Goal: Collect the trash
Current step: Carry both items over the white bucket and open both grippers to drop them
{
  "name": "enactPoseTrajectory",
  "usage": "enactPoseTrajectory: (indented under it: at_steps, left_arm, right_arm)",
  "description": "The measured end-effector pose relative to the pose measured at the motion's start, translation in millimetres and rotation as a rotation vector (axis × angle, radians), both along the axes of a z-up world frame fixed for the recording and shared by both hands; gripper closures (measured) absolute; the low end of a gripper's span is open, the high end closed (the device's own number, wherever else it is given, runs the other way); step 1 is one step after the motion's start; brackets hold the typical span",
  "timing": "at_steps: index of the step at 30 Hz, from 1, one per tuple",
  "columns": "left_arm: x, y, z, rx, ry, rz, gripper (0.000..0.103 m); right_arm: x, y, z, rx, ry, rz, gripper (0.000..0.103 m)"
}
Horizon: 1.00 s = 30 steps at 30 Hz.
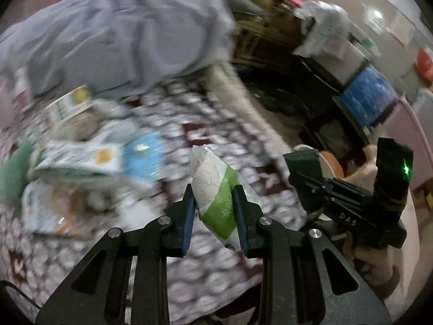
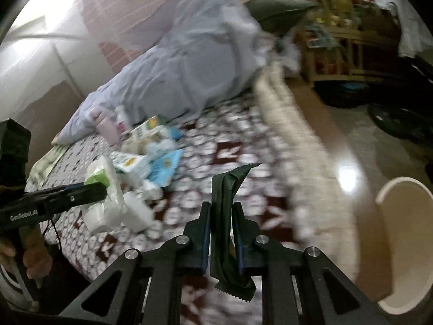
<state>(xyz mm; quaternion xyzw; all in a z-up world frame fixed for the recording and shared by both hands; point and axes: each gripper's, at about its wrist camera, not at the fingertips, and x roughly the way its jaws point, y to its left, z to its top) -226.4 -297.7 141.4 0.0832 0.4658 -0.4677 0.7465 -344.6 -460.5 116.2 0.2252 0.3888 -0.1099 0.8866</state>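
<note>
The left gripper [image 1: 213, 189] is clamped on a white-and-green plastic packet [image 1: 216, 187], which stands between the blue pads with its crumpled top rising above the fingertips and its lower end hanging past them; green printed characters on it are too cut off to read. The right gripper [image 2: 222, 208] has its jaws pressed together on a dark green wrapper [image 2: 227, 216], a thin folded strip with serrated ends, one poking up past the fingertips and the other drooping below the pads. Both pieces of trash are held above a bed cover [image 2: 216, 146] patterned in dark red and white. Further back on it lies a blurred heap of other litter [image 1: 89, 159]: green-and-white cartons, a light blue packet and some clear plastic, none sharp enough to name more closely. A rumpled grey-blue duvet [image 1: 121, 35] fills the far part of the bed. In the right wrist view a cream round bin [image 2: 406, 241] stands on the glossy floor at the right edge, partly cut off by the frame, and the left gripper enters from the left with its packet. In the left wrist view the right gripper [image 1: 303, 162] shows from the side with a green light on it, a hand [image 1: 373, 257] gripping its handle. Wooden shelving [image 2: 346, 46] behind is smeared by motion blur.
</note>
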Motion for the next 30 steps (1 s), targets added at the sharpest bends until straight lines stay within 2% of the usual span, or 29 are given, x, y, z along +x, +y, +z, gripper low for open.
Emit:
enactPoseTrajectory:
  at_steps: [10,17,23,25,26,27,28,30]
  left_arm:
    - [-60,-131,-9,0.028,-0.020,-0.200,0.078]
    - [-90,-198,-26,0.031,0.029,-0.279,0.078]
    - [-107,-240,-41,0.032,0.080,-0.319,0.077]
    - [-110,-249,-45,0.027,0.097,-0.327,0.073]
    - [-112,-253,-47,0.024,0.106,-0.332,0.066]
    - [-114,-255,-48,0.022,0.113,-0.335,0.063]
    - [-115,-257,-49,0.019,0.120,-0.334,0.059]
    - [-116,-259,-48,0.013,0.126,-0.334,0.054]
  right_arm:
    - [-80,-95,-5,-0.020,0.046,-0.242,0.089]
    - [-126,-152,-24,-0.013,0.103,-0.381,0.089]
    - [-145,-182,-41,0.016,0.130,-0.452,0.089]
    - [-148,-187,-45,0.019,0.142,-0.471,0.088]
    - [-149,-189,-48,0.023,0.151,-0.485,0.088]
    - [-151,-190,-49,0.028,0.155,-0.495,0.082]
    - [-153,-192,-51,0.037,0.154,-0.505,0.065]
    - [-158,-193,-51,0.044,0.135,-0.522,0.050]
